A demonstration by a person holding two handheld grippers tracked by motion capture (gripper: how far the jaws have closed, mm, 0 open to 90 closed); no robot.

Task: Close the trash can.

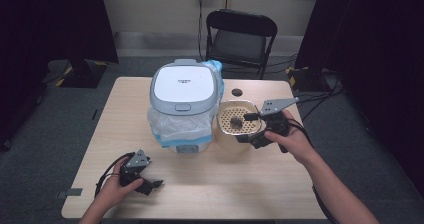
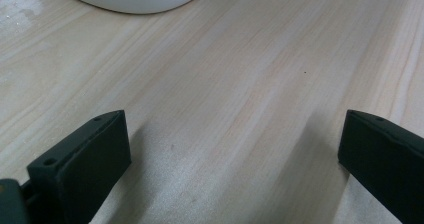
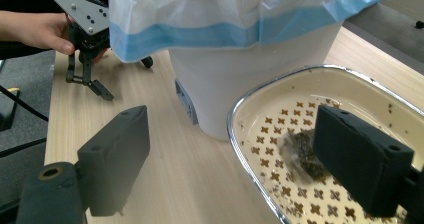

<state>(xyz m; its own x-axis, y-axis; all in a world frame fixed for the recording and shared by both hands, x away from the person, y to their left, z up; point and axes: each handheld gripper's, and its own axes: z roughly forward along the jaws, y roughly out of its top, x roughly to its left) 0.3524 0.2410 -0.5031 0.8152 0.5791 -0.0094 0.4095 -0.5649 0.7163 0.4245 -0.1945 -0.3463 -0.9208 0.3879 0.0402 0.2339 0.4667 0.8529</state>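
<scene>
1. I held my right claw [image 1: 248, 118] over the cream strainer basket [image 1: 227, 134], which stood on the bench [image 1: 210, 179] toward its right edge, just beside the white bin [image 1: 184, 86].
2. My right claw's jaws stood apart, one outside the basket's metal rim [image 3: 240, 149] and one over its inside, clamped on nothing.
3. A dark, damp clump [image 3: 302, 154] lay on the basket's perforated floor, close to the inner jaw.
4. The bin, lid closed and lined with a blue-edged plastic bag [image 3: 225, 14], stood mid-bench toward the far edge.
5. My left claw [image 1: 150, 186] rested low near the bench's near left corner, jaws wide apart above bare wood.
</scene>
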